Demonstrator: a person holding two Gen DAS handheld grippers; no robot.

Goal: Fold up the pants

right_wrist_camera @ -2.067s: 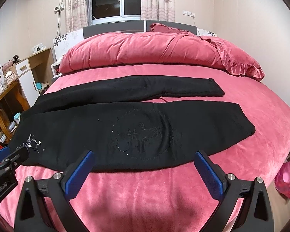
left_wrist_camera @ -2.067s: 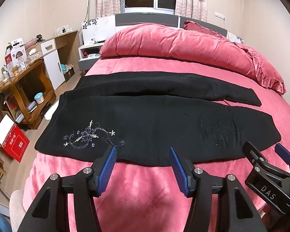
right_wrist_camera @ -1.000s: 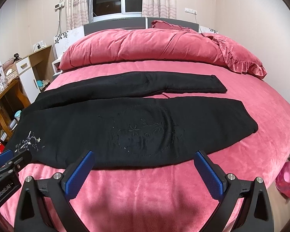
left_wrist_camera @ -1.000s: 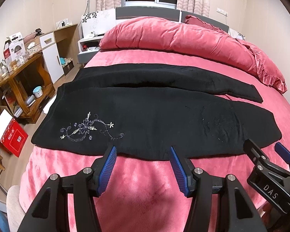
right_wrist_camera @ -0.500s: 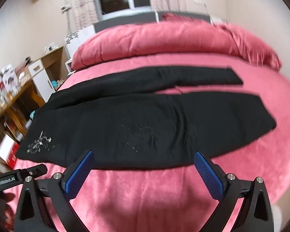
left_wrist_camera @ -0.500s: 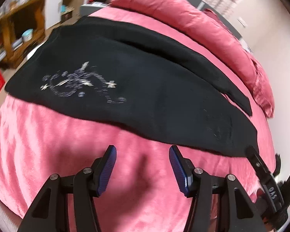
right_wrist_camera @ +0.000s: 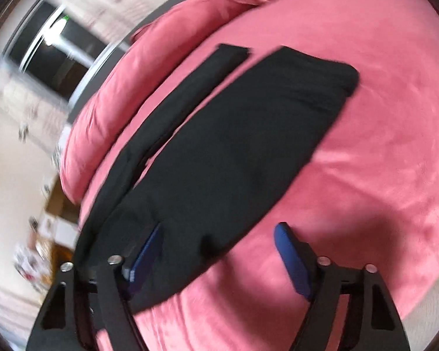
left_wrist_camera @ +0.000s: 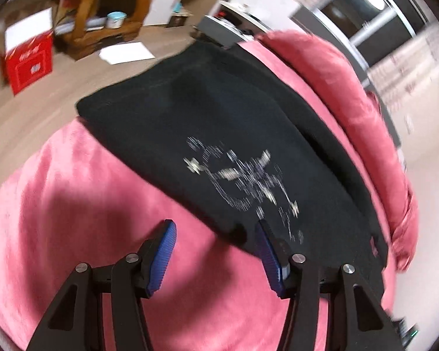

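Note:
Black pants (left_wrist_camera: pixel 207 122) lie spread flat on a pink bed (left_wrist_camera: pixel 73 204), their waist end with silver embroidery (left_wrist_camera: pixel 243 178) toward the floor side. My left gripper (left_wrist_camera: pixel 215 251) hovers open over the near hem of that end, its blue pads straddling the fabric edge without pressing it. In the right wrist view the two legs (right_wrist_camera: pixel 234 152) run away toward the leg cuffs (right_wrist_camera: pixel 322 70). My right gripper (right_wrist_camera: pixel 219 257) is over the near edge of the closer leg; its jaws are closing, with the edge between them and no pad pressing. Both views are tilted and blurred.
A pink duvet (left_wrist_camera: pixel 351 93) is heaped along the far side of the bed. Beside the bed stand a wooden shelf unit (left_wrist_camera: pixel 102 11), a red box (left_wrist_camera: pixel 29 64) and white paper (left_wrist_camera: pixel 125 52) on the floor. A dark window (right_wrist_camera: pixel 52 41) is behind.
Both grippers have dropped toward the near edge of the pants and rolled, so both views tilt. The right gripper's jaws have narrowed. The left gripper now faces the embroidered end.

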